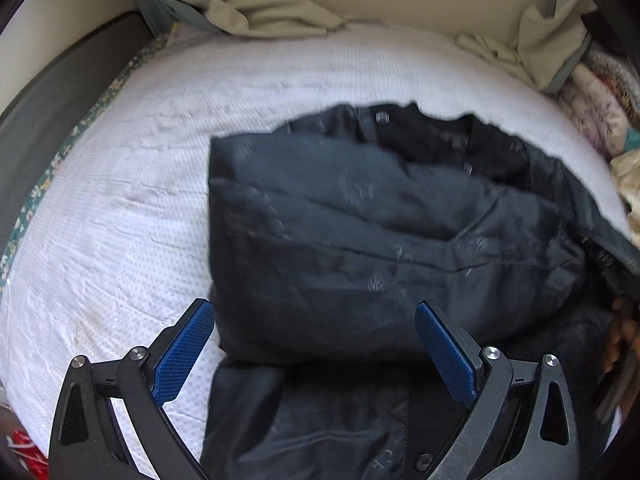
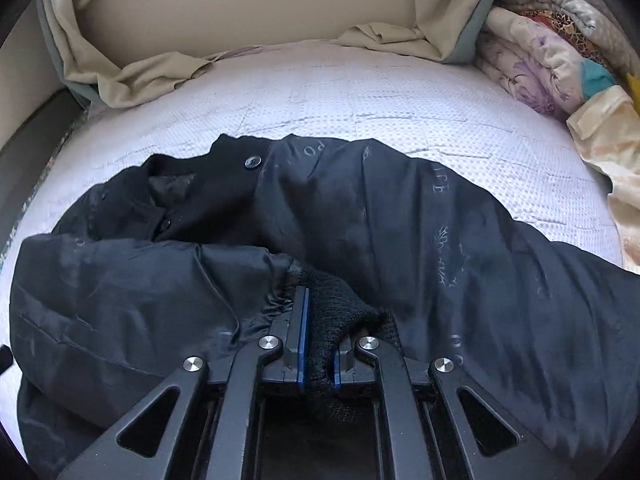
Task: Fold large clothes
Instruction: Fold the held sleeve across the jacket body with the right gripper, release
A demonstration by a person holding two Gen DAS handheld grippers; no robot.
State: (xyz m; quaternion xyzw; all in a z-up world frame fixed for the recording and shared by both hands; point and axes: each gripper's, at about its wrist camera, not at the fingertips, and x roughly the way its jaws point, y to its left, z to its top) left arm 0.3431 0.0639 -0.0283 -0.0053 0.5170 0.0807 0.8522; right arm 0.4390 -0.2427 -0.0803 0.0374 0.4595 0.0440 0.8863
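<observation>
A large dark navy jacket (image 1: 360, 232) with snap buttons lies partly folded on the white mattress (image 1: 120, 200). It also shows in the right wrist view (image 2: 400, 220). My left gripper (image 1: 316, 332) is open, its blue pads (image 1: 184, 352) apart over the jacket's near edge, holding nothing. My right gripper (image 2: 320, 320) is shut on the jacket's black knit sleeve cuff (image 2: 336, 312), with the sleeve lying across the jacket body.
Beige sheets (image 1: 272, 16) are bunched along the far wall. A pile of folded patterned blankets (image 2: 552, 64) sits at the far right of the mattress (image 2: 360, 92). The bed's dark frame (image 1: 48, 120) runs along the left.
</observation>
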